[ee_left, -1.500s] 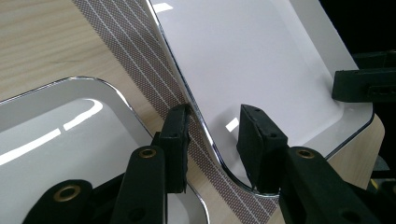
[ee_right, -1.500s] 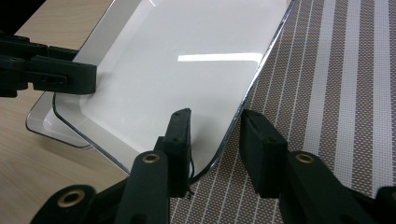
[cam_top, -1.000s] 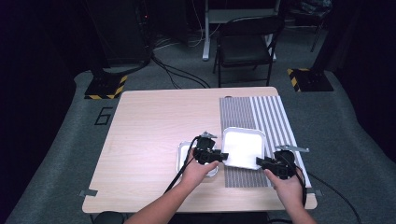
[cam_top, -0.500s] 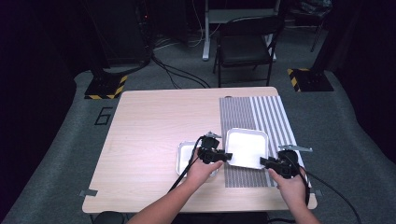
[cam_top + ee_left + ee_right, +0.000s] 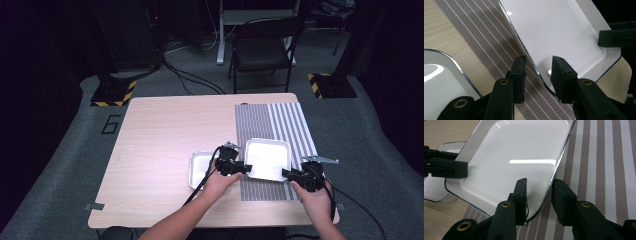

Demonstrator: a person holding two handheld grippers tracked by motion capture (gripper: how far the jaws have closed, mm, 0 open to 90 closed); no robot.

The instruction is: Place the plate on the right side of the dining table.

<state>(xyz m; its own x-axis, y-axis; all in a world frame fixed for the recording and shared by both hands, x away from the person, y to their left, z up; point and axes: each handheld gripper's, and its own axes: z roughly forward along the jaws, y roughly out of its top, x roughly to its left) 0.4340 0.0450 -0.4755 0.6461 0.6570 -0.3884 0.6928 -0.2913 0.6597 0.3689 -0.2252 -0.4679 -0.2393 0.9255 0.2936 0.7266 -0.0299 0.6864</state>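
The white tray sat over the striped mat, each near corner straddled by the left gripper and right gripper; whether their pads pressed stayed unclear.

Glossy white square plastic tray; smaller white tray at its 9 o'clock. Grey-and-white striped woven placemat. Pale wood-grain tabletop.

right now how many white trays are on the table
2. The larger tray sits on the striped mat, lifted at its near edge, a claw at each near corner. The smaller tray lies on bare wood to its left.
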